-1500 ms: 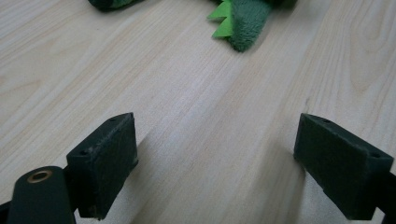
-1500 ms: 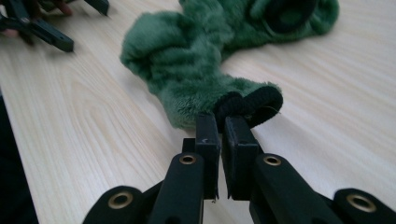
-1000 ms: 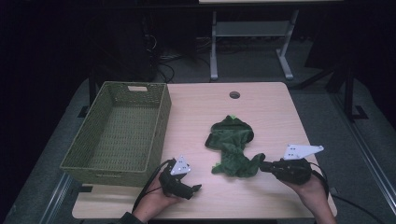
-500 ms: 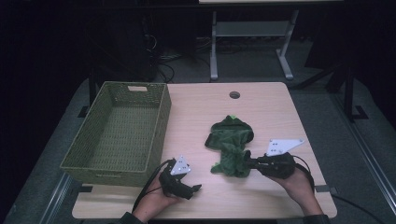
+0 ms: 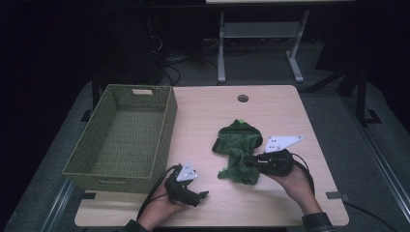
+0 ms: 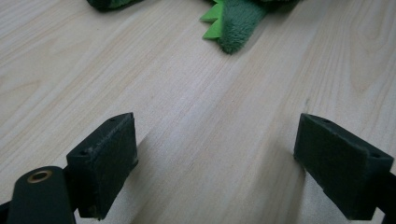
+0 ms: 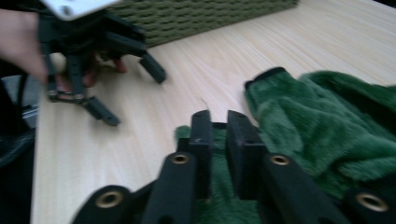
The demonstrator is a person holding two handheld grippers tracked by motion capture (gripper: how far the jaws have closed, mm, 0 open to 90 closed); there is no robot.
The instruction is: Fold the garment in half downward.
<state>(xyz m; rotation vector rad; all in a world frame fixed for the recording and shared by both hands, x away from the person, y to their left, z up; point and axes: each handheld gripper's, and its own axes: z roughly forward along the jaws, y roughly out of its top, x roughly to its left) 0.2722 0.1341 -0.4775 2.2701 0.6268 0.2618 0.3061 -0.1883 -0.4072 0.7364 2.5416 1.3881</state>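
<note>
High view: we count one wooden table [image 5: 270, 104], one olive woven basket [image 5: 123, 140] on its left half, one green plush toy [image 5: 239, 150] right of centre, and two grippers. The left gripper [image 5: 200, 195] sits at the near edge, just in front of the basket's near right corner, jaws apart. The right gripper [image 5: 247, 159] lies level at the toy's right side, its tips on the plush. One round cable hole [image 5: 242, 98] shows at the far edge.

Left gripper view: two black pads [image 6: 105, 158], spread wide with bare tabletop between them. One toy limb with bright green spikes [image 6: 236, 25] lies ahead, well apart from the pads.

Right gripper view: we see two jaws nearly together, pinching a fold of the green plush [image 7: 327, 126], which fills the right side. Farther off, the left gripper [image 7: 130, 91] is held by one hand [image 7: 21, 42], fingers open, with the basket wall [image 7: 196, 16] behind it.
</note>
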